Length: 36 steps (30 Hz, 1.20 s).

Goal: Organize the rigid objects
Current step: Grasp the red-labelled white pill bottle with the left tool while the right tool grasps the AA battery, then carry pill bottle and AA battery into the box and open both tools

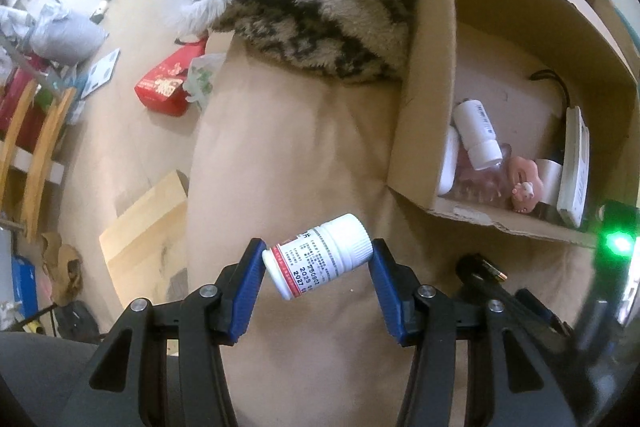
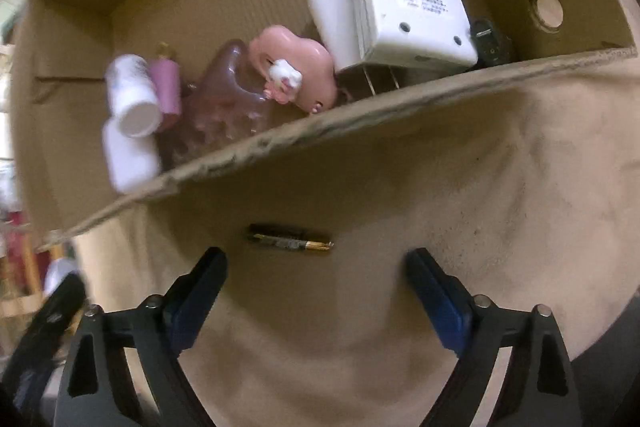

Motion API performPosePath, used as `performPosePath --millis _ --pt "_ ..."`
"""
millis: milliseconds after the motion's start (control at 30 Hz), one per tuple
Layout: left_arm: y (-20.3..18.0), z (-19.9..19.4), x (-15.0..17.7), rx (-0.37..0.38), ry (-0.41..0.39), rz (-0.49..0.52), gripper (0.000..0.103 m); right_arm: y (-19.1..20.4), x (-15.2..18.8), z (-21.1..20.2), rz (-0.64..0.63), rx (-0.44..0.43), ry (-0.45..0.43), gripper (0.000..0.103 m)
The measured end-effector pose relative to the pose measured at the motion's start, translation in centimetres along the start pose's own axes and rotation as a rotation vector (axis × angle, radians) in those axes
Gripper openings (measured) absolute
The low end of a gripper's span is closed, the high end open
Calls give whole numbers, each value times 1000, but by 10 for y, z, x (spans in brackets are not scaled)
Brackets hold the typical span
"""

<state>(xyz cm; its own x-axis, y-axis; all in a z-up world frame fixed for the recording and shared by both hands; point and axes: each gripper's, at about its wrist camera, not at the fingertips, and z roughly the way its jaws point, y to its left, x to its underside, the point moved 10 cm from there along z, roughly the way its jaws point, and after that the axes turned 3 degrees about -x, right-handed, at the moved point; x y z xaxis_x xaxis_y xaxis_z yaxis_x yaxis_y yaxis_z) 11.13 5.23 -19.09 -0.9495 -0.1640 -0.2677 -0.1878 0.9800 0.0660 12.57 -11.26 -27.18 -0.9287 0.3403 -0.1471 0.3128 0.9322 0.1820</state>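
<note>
My left gripper point(image 1: 318, 255) is shut on a white pill bottle point(image 1: 318, 255) with a red-striped label, gripped by its base and cap and tilted above the tan cushion point(image 1: 288, 155). A cardboard box point(image 1: 424, 99) stands to the right of it and holds a white bottle point(image 1: 478, 131), a pink toy point(image 1: 524, 183) and a white device point(image 1: 576, 163). My right gripper point(image 2: 316, 263) is open and empty. A black-and-gold battery point(image 2: 290, 239) lies on the cushion just beyond its fingertips, in front of the box wall point(image 2: 360, 115).
A furry black-and-white throw point(image 1: 320, 7) lies on the cushion behind the box. Beside the cushion on the floor are a red package point(image 1: 164, 87), a wooden board point(image 1: 144, 227) and wooden rails point(image 1: 32, 139). The box also holds a pink bottle point(image 2: 168, 87) and a white cup point(image 2: 332, 19).
</note>
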Motion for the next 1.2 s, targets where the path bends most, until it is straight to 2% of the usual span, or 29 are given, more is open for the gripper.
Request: performPosePath --millis 100,200,233,267,400,433,533,600,700,800,867,967,1067,1200 --pt "4 2 0 -3 7 -4 49 5 0 3 -36 75 -39 93" --pt "3 3 4 4 21 0 49 14 -1 -2 -89 100 -88 66" --pt "2 5 4 5 24 2 49 17 -2 -3 -108 96 -97 53" --pt "-1 6 5 6 26 11 49 19 -3 -4 -115 89 -102 44" --pt "-6 9 5 -5 13 40 49 17 -5 -6 -141 29 -89 44" --pt "-8 9 6 -6 11 47 49 6 -8 -9 -154 19 -84 44" --pt "-13 9 7 0 13 61 49 -8 -8 -20 -198 19 -76 44" --pt "-19 8 9 12 15 74 49 -20 -9 -32 -220 23 -81 44" --pt "-31 2 11 74 17 82 49 -30 -11 -55 -234 6 -108 44" --pt "-35 -16 5 94 -45 92 49 -40 -15 -87 -258 -19 -163 44" --pt "-38 -35 -3 111 -114 97 49 -46 -16 -108 -269 -38 -202 44" --pt "-46 -59 -15 146 -175 108 49 -56 -22 -142 -289 -93 -267 44" --pt "-51 -84 -31 151 -243 116 49 -47 -28 -169 -329 -131 -335 44" --pt "-61 -103 -49 145 -285 132 49 -37 -53 -196 -371 -145 -409 44"
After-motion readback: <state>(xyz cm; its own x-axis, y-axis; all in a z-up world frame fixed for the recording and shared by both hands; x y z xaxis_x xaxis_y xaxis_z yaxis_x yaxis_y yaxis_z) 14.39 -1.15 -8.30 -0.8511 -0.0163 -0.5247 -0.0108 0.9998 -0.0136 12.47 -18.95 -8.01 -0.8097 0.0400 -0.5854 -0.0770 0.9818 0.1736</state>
